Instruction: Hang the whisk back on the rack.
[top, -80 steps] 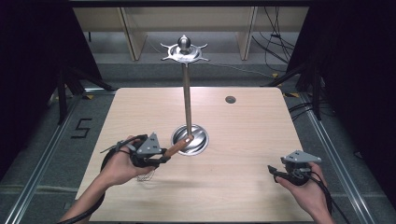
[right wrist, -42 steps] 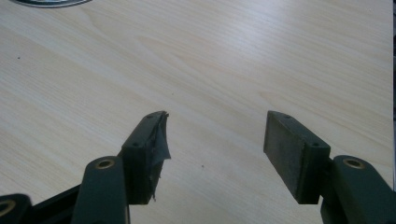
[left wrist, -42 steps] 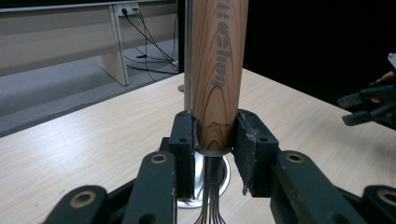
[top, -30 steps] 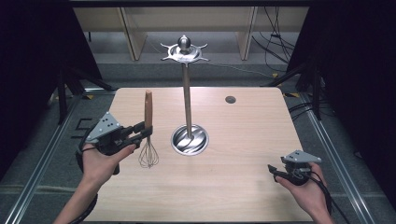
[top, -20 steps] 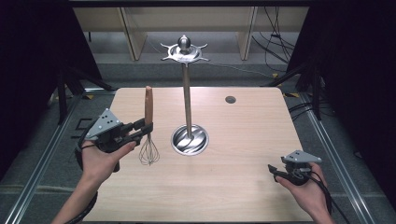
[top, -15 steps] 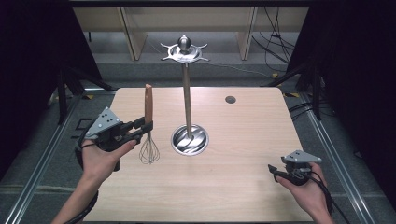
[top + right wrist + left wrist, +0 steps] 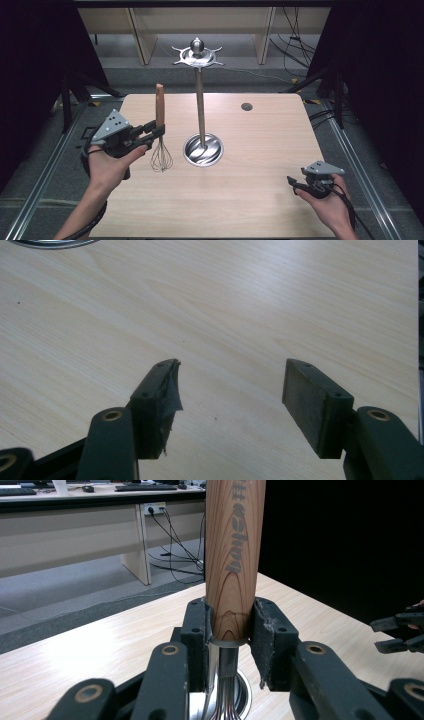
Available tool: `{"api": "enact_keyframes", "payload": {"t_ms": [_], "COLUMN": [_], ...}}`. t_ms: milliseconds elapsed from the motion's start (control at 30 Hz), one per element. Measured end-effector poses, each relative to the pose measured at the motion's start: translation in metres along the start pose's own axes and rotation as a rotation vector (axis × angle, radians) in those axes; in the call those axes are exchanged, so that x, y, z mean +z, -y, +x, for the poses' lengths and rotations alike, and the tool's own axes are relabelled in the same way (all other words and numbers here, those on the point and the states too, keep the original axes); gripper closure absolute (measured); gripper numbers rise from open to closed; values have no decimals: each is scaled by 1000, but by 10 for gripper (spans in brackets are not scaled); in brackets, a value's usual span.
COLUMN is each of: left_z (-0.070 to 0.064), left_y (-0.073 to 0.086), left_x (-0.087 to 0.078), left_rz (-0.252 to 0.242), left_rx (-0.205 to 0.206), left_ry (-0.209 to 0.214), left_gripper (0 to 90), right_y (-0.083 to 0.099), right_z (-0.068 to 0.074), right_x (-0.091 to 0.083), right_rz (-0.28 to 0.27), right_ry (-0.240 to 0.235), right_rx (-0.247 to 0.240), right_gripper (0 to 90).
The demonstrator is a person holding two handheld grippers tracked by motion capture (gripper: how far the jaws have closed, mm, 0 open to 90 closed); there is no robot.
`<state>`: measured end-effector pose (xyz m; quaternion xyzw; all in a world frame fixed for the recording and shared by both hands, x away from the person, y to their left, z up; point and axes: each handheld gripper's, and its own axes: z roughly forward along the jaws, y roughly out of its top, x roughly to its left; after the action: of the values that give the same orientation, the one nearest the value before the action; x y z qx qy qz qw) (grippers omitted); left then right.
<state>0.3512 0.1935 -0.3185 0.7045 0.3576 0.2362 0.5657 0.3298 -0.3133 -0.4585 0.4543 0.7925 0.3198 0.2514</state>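
Wooden-handled wire whisk (image 7: pixel 160 135) stands upright, clamped in the left claw (image 7: pixel 152 134).

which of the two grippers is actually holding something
The left gripper, at the table's left side: its jaws clamp the whisk by its wooden handle, wires hanging down. The right gripper sits open, jaws apart over bare table.

Steel stand (image 7: pixel 200 105) on wooden table (image 7: pixel 260 150)
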Motion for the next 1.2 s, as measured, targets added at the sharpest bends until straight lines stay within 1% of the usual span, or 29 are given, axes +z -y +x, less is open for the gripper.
{"api": "enact_keyframes", "payload": {"t_ms": [167,233,267,433,467,533,733,767,800,900,933,1000,1033,1100,1133,1167,1200], "left_z": [-1,-1,-1,1,2,4,9,10,12,13,14,16,17,20,20,21,22], "left_y": [-4,-6,-7,-12,-13,-15,-21,-23,-24,-27,-28,-30,-31,-33,-34,-35,-36], "left_x": [0,0,0,1,1,1,2,1,2,2,2,3,3,4,5,5,5], "left_rz": [-1,0,0,5,4,7,25,29,19,27,30,38,39,41,40,42,43], "left_rx": [10,12,14,26,30,30,44,51,80,82,82,85,84,93,87,93,101], "left_ry": [-1,-1,0,5,7,7,21,27,32,47,50,61,64,67,69,71,73], "left_gripper": [691,691,691,690,690,691,691,690,691,691,691,691,690,690,691,691,690], "right_y": [0,0,-1,-1,-1,-1,-1,-1,-1,-1,0,0,0,0,0,0,0], "right_z": [0,1,1,1,4,3,3,3,3,3,2,2,3,3,3,3,0], "right_x": [0,0,-1,-1,-2,-1,-1,-1,-1,-1,0,1,1,1,1,1,1], "right_rz": [0,2,4,2,12,9,7,7,8,9,-3,-3,-2,-2,0,0,1], "right_ry": [0,-1,-3,-4,-4,-3,-3,-3,-2,-2,1,-7,-10,-9,-9,-9,-15], "right_rx": [1,8,23,23,52,39,39,39,39,39,15,19,29,27,30,30,10], "right_gripper": [401,401,401,401,401,401,401,401,401,401,401,401,401,401,401,401,401]}}
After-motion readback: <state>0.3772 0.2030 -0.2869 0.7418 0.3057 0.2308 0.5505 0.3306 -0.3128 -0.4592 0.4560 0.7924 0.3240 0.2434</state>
